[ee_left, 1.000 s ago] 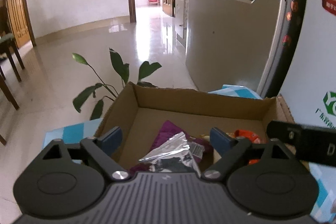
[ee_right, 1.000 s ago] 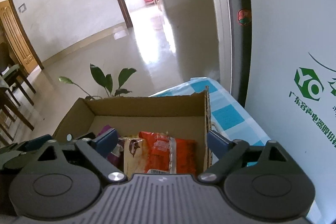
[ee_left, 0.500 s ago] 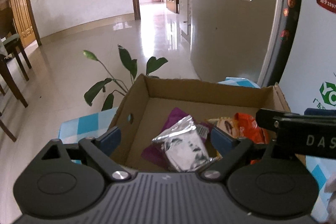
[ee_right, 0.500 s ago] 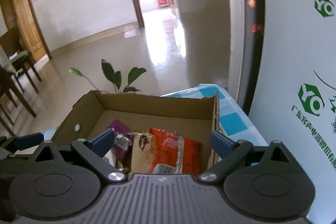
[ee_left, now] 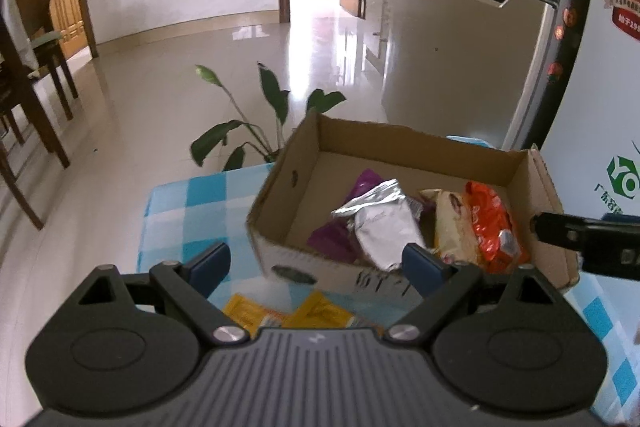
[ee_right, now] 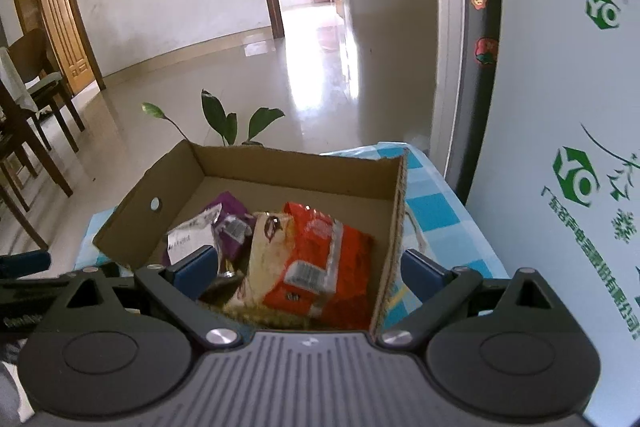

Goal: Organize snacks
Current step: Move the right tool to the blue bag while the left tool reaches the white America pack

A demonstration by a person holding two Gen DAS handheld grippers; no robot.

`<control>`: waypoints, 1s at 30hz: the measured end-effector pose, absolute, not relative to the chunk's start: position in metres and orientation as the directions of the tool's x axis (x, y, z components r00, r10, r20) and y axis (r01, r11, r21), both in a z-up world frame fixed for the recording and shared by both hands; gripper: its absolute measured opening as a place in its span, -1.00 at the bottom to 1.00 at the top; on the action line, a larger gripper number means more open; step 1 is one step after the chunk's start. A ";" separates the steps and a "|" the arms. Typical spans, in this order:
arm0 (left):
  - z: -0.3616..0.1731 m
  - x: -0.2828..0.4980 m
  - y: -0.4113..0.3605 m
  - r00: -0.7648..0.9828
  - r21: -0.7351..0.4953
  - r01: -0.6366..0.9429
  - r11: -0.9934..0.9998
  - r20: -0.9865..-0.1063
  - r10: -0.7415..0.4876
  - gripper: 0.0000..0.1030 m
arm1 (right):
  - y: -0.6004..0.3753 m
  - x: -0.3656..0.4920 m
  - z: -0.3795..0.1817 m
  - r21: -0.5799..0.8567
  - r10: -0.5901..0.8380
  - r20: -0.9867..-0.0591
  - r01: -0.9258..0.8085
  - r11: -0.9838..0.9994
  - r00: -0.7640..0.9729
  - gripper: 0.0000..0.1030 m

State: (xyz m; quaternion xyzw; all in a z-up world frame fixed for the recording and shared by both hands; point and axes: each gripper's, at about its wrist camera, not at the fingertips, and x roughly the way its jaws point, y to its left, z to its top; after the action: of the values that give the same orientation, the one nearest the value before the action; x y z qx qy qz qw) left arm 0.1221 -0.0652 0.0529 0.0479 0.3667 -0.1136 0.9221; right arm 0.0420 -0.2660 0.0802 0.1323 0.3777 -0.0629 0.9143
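An open cardboard box [ee_left: 276, 195] [ee_right: 396, 211] stands on a blue-checked tablecloth. It holds a silver packet [ee_left: 384, 227] [ee_right: 188, 237], a purple packet [ee_left: 334, 241] [ee_right: 234, 223], a beige packet [ee_left: 450, 223] [ee_right: 266, 247] and an orange packet [ee_left: 490, 223] [ee_right: 324, 259]. Two yellow packets [ee_left: 320, 311] lie on the cloth in front of the box. My left gripper [ee_left: 316, 267] is open and empty, above the yellow packets. My right gripper [ee_right: 308, 267] is open and empty, over the box's near right part; it also shows in the left wrist view [ee_left: 588, 239].
A silver fridge [ee_left: 452, 47] and a white freezer [ee_right: 568, 107] stand close behind and to the right. A potted plant [ee_left: 256, 123] rises past the table's far edge. Wooden chairs [ee_left: 28, 87] stand at the far left on the tiled floor.
Both grippers have drawn back and up from the box. The silver packet that was between my left fingers now lies in the box. The yellow packets have come into view.
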 end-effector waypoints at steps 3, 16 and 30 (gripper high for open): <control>0.054 0.113 -0.052 0.702 -0.017 0.223 0.975 -0.691 -0.173 0.80 | -0.270 0.028 0.083 0.205 -0.008 -0.702 0.213 0.955 0.712 0.94; 0.042 0.080 -0.004 0.672 -0.102 0.117 0.988 -0.724 -0.154 0.80 | -0.291 -0.019 0.074 0.249 0.007 -0.736 0.261 0.933 0.677 0.94; 0.004 0.061 0.009 0.569 -0.140 0.074 0.987 -0.807 -0.157 0.80 | -0.255 -0.025 0.051 0.226 0.099 -0.792 0.140 0.964 0.603 0.92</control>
State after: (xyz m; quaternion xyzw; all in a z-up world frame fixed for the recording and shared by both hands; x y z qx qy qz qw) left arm 0.0607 0.0093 0.0039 -0.0450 0.4595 -0.0654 0.8846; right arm -0.0249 -0.2549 0.0513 0.1338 0.4457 -0.0116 0.8851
